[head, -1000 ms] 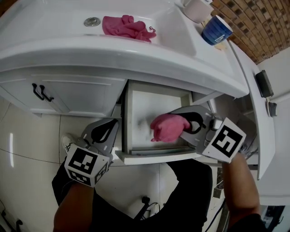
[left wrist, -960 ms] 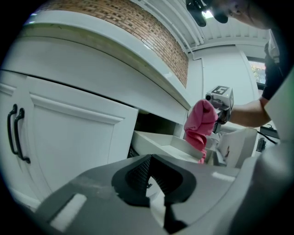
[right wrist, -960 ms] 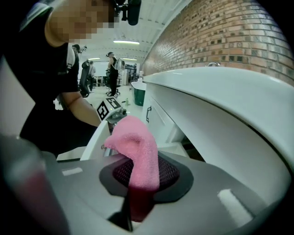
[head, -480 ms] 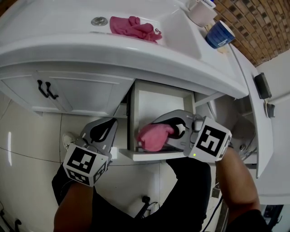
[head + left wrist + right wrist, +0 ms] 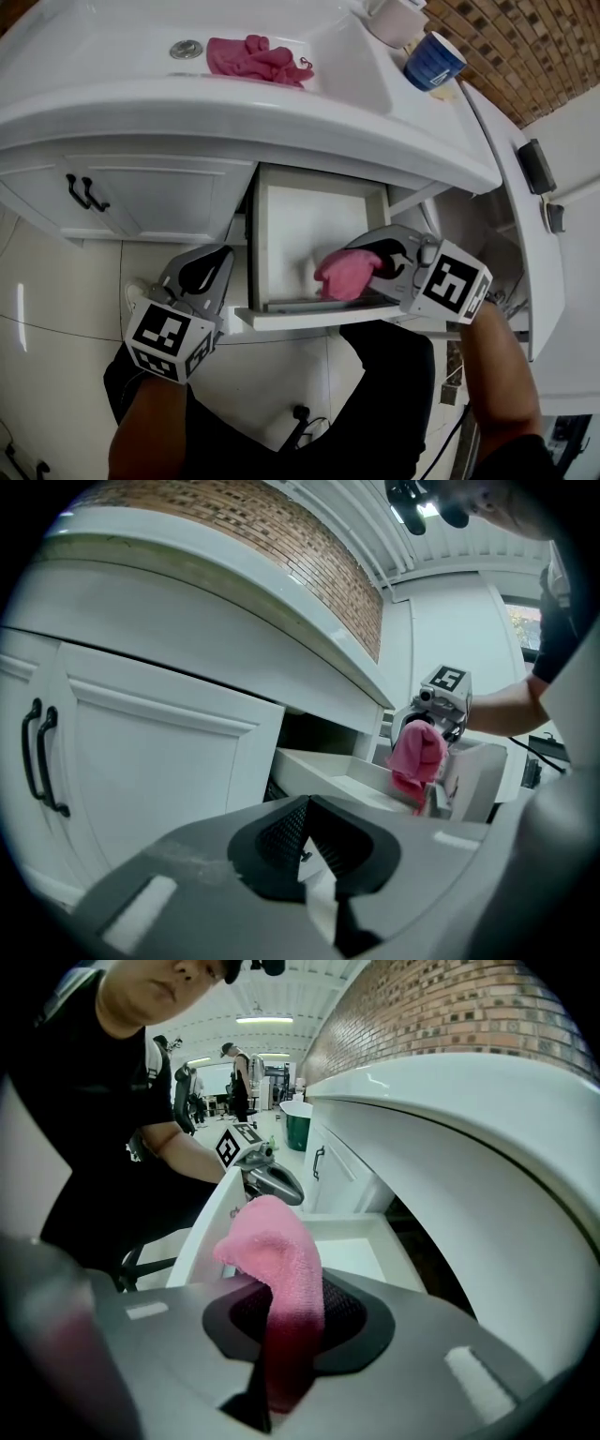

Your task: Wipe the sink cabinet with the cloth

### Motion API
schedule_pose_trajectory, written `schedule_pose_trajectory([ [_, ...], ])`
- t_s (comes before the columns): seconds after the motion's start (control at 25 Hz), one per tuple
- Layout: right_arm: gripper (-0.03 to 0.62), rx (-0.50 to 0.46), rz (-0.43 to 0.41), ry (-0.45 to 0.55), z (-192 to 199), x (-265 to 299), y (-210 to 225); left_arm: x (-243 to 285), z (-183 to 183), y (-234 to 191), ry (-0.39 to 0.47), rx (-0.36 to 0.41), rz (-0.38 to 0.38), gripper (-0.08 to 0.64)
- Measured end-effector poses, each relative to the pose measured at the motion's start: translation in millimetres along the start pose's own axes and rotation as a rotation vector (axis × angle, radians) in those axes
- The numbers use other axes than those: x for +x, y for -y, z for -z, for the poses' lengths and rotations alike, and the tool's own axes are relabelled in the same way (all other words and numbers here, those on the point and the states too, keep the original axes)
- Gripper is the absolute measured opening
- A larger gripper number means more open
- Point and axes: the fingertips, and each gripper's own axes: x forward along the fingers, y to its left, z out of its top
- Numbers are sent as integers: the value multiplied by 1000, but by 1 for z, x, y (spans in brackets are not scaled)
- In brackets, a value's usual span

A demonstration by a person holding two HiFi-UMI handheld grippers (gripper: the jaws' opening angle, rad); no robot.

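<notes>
We have slid the pink cloth (image 5: 342,274) back rightward since half a second ago. It now sits over the near right of the open drawer (image 5: 309,206), pinched in our right gripper (image 5: 367,265). Our left gripper (image 5: 214,262) hangs empty, jaws together, just left of the drawer, near the sink cabinet (image 5: 159,192).

- Open drawer (image 5: 300,220) under the sink (image 5: 112,42), right of the cabinet door (image 5: 141,197).
- Cloth (image 5: 345,274) in the right gripper (image 5: 361,267), over the drawer's near right part.
- Left gripper (image 5: 202,272) just left of the drawer.
- Second cloth (image 5: 255,58) in the sink; cup (image 5: 433,62) far right.
</notes>
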Motion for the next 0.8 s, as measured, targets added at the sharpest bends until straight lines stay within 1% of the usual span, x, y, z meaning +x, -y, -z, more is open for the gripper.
schedule_pose_trajectory([
  [0.08, 80, 22, 26, -7, 14, -10, 5, 0, 0, 1, -2, -1, -4, 6],
  [0.24, 80, 60, 75, -27, 42, -29, 14, -2, -10, 2, 27, -9, -21, 6],
  [0.4, 80, 96, 113, -49, 68, -45, 15, -4, -13, 6, 42, 6, -39, 6],
  [0.52, 80, 123, 149, -47, 81, -57, 17, -8, -14, 5, 47, 18, -77, 6],
  [0.64, 80, 148, 186, -49, 89, -68, 17, -18, -16, 0, 46, 8, -131, 6],
  [0.72, 80, 167, 212, -47, 92, -71, 17, -26, -24, -4, 59, 9, -163, 6],
  [0.8, 80, 190, 252, -22, 93, -71, 21, -34, -35, -5, 77, 23, -185, 6],
])
